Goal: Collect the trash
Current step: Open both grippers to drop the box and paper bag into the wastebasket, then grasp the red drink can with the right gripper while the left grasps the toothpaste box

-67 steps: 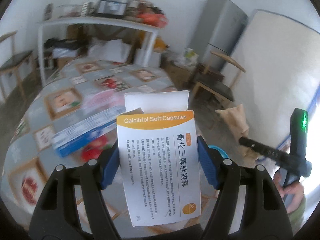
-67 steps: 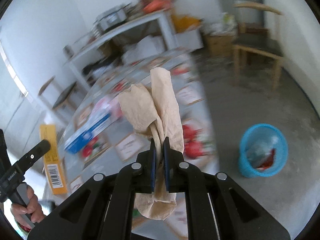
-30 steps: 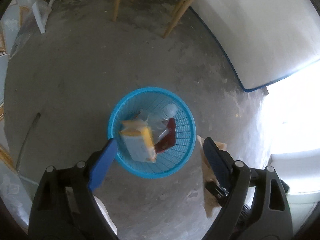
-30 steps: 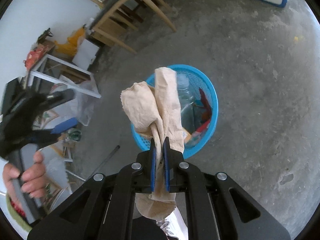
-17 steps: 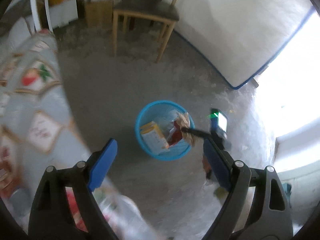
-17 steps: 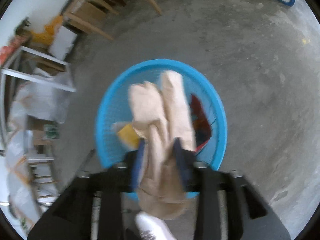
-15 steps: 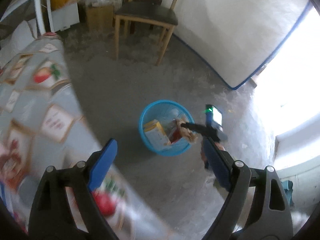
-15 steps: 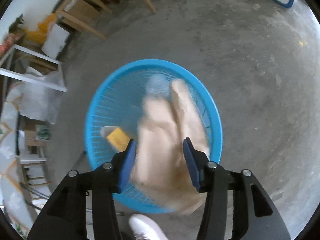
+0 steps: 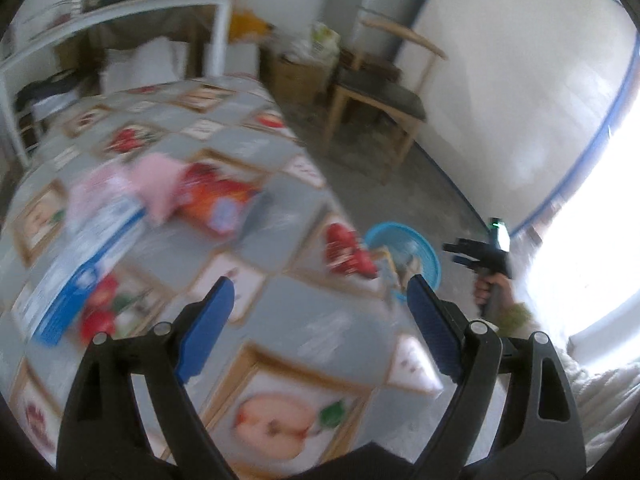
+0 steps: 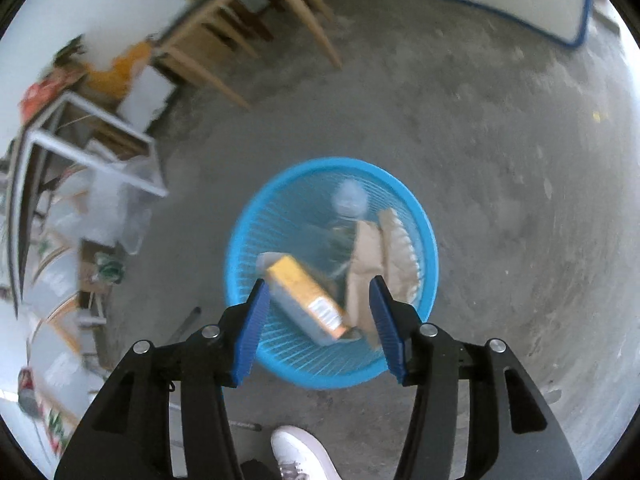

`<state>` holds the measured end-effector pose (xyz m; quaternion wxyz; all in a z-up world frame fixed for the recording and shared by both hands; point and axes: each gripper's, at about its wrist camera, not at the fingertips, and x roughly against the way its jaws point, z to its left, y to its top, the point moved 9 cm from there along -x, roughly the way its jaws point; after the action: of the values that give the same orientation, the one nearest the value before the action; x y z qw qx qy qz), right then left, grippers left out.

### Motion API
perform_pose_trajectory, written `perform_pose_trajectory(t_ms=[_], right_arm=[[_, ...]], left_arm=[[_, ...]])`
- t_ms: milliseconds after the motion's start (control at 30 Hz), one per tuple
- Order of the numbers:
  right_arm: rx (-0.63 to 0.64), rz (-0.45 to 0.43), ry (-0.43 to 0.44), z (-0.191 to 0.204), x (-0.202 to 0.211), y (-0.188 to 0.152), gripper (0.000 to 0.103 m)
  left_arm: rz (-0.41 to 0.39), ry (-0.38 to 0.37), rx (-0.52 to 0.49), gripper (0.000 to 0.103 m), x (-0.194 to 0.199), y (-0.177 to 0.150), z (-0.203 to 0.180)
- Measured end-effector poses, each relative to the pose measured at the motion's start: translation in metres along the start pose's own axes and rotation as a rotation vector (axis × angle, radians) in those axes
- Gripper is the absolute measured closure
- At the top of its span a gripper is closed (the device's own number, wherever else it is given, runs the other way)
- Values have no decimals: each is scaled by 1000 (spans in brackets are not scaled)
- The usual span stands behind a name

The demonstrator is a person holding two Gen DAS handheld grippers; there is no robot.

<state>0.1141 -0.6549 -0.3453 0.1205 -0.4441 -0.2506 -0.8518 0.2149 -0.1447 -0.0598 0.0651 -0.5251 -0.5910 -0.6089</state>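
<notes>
Our right gripper (image 10: pixel 318 322) has just been opening, jaws spread and empty above the blue basket (image 10: pixel 280 364); the tan paper (image 10: pixel 366 264) lies inside. Our left gripper (image 9: pixel 320 328), spread wide and empty, faces the table (image 9: pixel 280 320) for more trash.

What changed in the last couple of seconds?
The left gripper dropped the white-and-orange medicine box into the blue mesh basket and swung back over the table. The right gripper, jaws just opened, released the crumpled tan paper there. Basket unmoved.

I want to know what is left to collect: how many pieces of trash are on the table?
3: a blue-white box at the left edge, a pink packet beyond it, an orange bag beside that. Blur may hide others.
</notes>
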Motion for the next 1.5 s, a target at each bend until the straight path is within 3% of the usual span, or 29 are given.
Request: perform_pose_trajectory(t_ms=[167, 400, 500, 600, 700, 800, 933, 1067, 1167, 1300, 1367, 1500], right_arm=[[191, -53, 60, 75, 64, -7, 46], [543, -26, 212, 239, 121, -55, 31], [743, 17, 267, 327, 125, -98, 26], [879, 31, 282, 387, 121, -127, 25], [1030, 9, 257, 450, 106, -158, 25], [1105, 32, 224, 486, 84, -175, 25], [1170, 101, 113, 510, 37, -185, 25], [1131, 150, 111, 514, 23, -187, 28], [1112, 187, 134, 511, 21, -195, 34], [1125, 184, 98, 505, 17, -200, 42], [1120, 188, 105, 504, 18, -201, 42], [1129, 184, 104, 505, 19, -204, 43]], left_arm=[[-51, 33, 74, 19, 34, -34, 38], [-114, 48, 166, 19, 67, -76, 76], [-141, 57, 186, 19, 79, -91, 88], [-153, 62, 220, 19, 87, -105, 104], [-160, 74, 244, 19, 93, -114, 118], [-171, 80, 276, 19, 99, -120, 135], [-203, 98, 296, 19, 106, -104, 161], [-182, 160, 274, 19, 96, -69, 201], [-87, 181, 196, 19, 67, -44, 226], [38, 246, 93, 19, 27, -22, 251], [118, 249, 58, 28, 6, -20, 256], [205, 238, 16, 41, -14, -24, 254]])
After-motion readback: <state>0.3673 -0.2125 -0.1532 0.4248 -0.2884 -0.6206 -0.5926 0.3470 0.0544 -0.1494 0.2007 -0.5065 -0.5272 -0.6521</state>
